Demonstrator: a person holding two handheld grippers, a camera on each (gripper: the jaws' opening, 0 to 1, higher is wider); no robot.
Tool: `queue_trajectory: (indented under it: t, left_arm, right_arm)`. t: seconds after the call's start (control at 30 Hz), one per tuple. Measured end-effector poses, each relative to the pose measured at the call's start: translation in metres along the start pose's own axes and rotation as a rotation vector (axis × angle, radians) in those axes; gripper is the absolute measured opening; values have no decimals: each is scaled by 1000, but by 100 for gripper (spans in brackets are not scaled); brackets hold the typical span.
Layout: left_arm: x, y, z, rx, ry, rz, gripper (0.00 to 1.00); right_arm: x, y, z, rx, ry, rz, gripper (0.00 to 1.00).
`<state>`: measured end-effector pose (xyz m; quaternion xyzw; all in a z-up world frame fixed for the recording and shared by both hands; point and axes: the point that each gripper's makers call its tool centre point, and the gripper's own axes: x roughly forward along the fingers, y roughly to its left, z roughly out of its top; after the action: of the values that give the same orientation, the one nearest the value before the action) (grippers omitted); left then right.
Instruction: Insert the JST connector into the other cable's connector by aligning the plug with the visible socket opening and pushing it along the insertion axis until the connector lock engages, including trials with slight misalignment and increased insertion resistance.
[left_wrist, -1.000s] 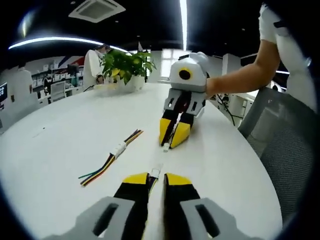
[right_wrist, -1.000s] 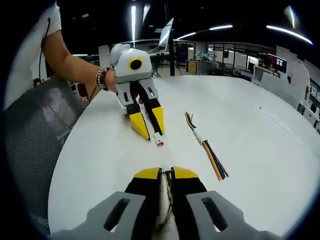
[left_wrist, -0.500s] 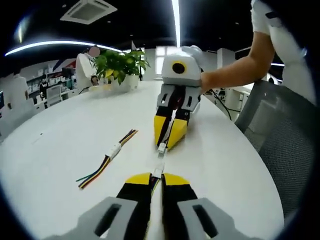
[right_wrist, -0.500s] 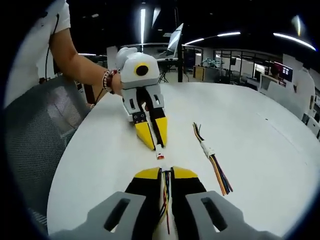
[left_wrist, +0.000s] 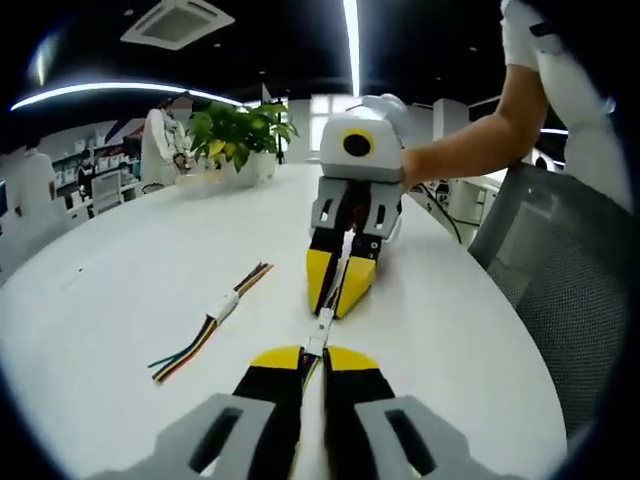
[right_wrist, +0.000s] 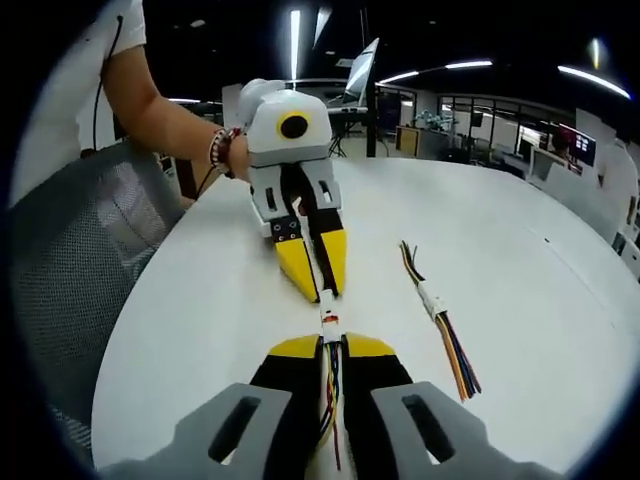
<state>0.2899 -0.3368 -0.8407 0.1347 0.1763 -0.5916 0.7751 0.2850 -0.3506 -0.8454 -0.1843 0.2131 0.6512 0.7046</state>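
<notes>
Table (left_wrist: 120, 290): smooth white top, soft sheen, ceiling light reflected faintly. Left gripper (left_wrist: 313, 352), right gripper (right_wrist: 332, 343): hard plastic, yellow fingertips (left_wrist: 275, 358) smooth with slight gloss, black mid-section matt, grey base matt. JST connector (right_wrist: 328, 322): white moulded plastic. Spare cable (left_wrist: 212, 318): glossy coloured wire insulation, white plastic housing. Office chair (right_wrist: 70, 270): grey woven mesh cloth, rough. Bracelet (right_wrist: 217, 150): beaded.

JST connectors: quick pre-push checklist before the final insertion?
1. Left gripper gripping its connector: ok.
2. Right gripper gripping its connector: ok.
3. Connector tips brought together: ok, they meet end to end.
4. Plug lined up with the socket: cannot tell, too small.
5. Lock engaged: cannot tell.
6. Spare joined cable out of the way on the table: ok.
</notes>
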Motion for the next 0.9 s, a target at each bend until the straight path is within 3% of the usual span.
queue_trajectory:
  t: [0.9]
  left_arm:
    - [-2,-3,-4,-5,6,-14,1]
  right_arm:
    - [1,7,4,-8,-15,21,4]
